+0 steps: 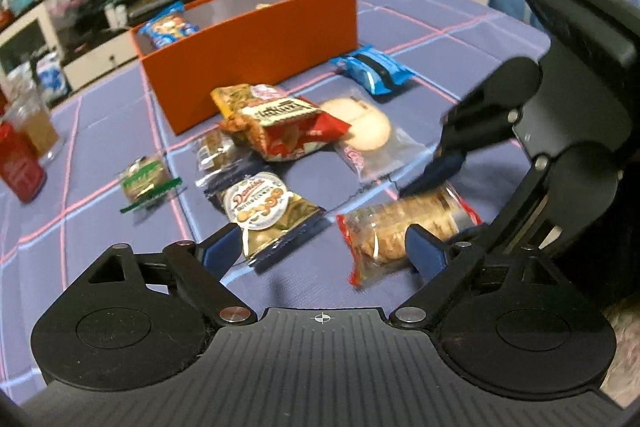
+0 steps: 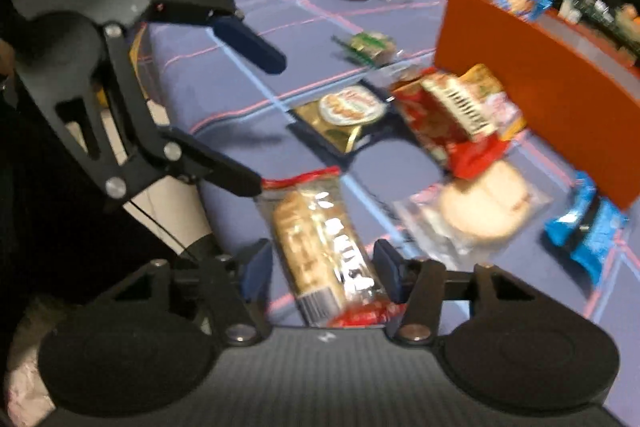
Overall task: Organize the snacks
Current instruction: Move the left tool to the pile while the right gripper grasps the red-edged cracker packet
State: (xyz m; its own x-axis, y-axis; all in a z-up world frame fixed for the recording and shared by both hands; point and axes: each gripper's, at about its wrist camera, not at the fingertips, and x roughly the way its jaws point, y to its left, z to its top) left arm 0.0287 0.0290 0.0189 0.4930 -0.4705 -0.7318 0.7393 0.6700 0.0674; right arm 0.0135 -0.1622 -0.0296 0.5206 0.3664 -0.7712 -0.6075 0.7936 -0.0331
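An orange box [image 1: 256, 43] stands at the back of the blue checked tablecloth, with a blue snack pack [image 1: 170, 27] inside it; the box also shows in the right wrist view [image 2: 532, 83]. Several snack packs lie loose in front of it. A clear cracker pack with red ends [image 2: 324, 247] lies between the open fingers of my right gripper [image 2: 324, 267], close to both pads. The pack also shows in the left wrist view [image 1: 404, 231]. My left gripper [image 1: 324, 251] is open and empty, just over a gold cookie pack [image 1: 268, 215].
A red-and-yellow snack bag [image 1: 280, 123], a clear pack of round biscuits [image 1: 368, 131], a blue wafer pack [image 1: 372, 69] and a green-edged pack [image 1: 146, 179] lie on the cloth. A red can [image 1: 16, 163] and a glass [image 1: 34, 119] stand at the left edge.
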